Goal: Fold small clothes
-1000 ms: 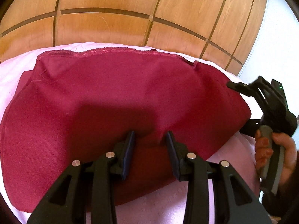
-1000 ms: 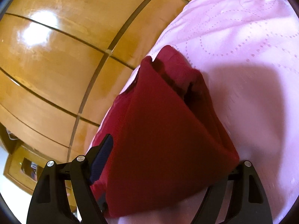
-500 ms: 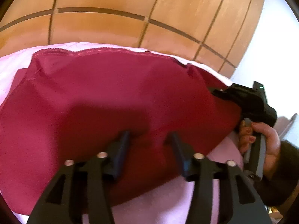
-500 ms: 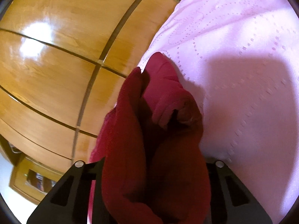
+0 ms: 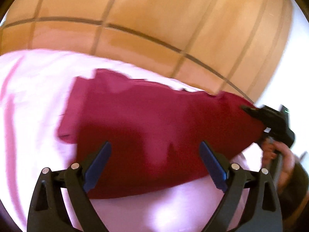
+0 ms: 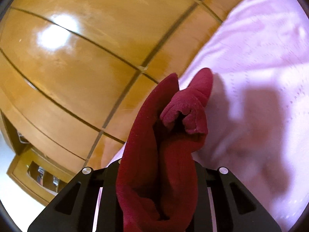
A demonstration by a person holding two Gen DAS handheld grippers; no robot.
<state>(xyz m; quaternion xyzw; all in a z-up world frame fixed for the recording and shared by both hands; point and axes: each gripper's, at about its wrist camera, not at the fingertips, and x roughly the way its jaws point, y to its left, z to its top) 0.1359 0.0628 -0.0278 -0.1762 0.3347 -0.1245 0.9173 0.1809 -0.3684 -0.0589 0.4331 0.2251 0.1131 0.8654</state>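
A: Where is the garment (image 5: 154,127)?

B: On the pink bedding (image 5: 32,100), near its far edge, in front of the wood panelling (image 5: 154,15). It lies mostly flat. Its right end is gathered and raised off the bedding.

A: State of the left gripper (image 5: 154,152)?

B: Jaws wide apart, blue pads (image 5: 97,164) visible, nothing between them. It hovers over the near edge of the garment; contact cannot be confirmed, since the view is blurred.

A: And the right gripper (image 6: 157,174)?

B: Closed on the garment. The right wrist view shows bunched red cloth (image 6: 160,154) filling the space between the fingers, with a rolled hem standing up beyond them. In the left wrist view it sits at the garment's right end, held by the person's hand (image 5: 278,154).

A: Handling properties?

B: Judged from the drape: light, soft knit, no stiffness, not fragile. It sags and bunches wherever it is unsupported, so a single grip gives a crumpled fold line. It appears to slide easily on the bedding.

A: Recommended grip points?

B: Corners and hems, where the doubled edge gives the pads more to hold. The left gripper should probably take the near left corner, so the right end can be carried across evenly.

A: Main risk?

B: Pinching the bedding along with the cloth.
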